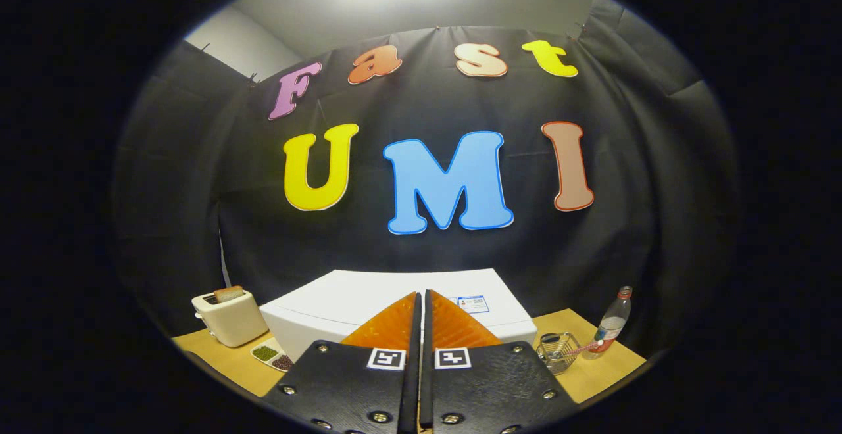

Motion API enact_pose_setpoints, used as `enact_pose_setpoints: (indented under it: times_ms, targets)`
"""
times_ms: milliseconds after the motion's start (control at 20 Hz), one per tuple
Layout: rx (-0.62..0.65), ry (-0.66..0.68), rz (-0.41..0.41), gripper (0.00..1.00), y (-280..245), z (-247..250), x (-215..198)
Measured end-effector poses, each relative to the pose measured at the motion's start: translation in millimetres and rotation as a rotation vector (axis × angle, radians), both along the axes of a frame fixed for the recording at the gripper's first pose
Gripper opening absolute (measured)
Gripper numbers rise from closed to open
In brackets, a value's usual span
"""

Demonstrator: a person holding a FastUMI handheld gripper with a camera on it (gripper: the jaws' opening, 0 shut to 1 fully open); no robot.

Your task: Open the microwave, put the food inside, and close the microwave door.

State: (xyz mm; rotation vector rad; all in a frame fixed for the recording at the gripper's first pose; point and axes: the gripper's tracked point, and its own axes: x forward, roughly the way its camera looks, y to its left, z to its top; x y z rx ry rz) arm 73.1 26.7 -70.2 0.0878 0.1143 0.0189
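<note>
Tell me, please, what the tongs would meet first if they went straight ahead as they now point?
Probably the top of the white microwave, just beyond the shut, empty tongs. Depth is unclear; they might pass over it to the black cloth wall.

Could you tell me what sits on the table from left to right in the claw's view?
Toaster → small divided dish → white microwave, with the shut, empty claw before it → wire holder → bottle.

The microwave (368, 302) just beyond the closed fingers (454, 329) has a smooth white top. The counter (592, 375) looks like matt wood. Right of the fingers stand a clear plastic bottle (613, 323) and a wire holder (558, 350).
</note>
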Motion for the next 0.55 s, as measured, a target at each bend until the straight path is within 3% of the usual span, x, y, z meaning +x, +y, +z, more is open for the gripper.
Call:
enact_pose_setpoints:
  times_ms: [300, 550]
  targets:
    - [-0.067, -0.091, 0.034, 0.03, 5, 34, -21]
    - [-0.103, -0.072, -0.003, 0.03, 2, 35, -30]
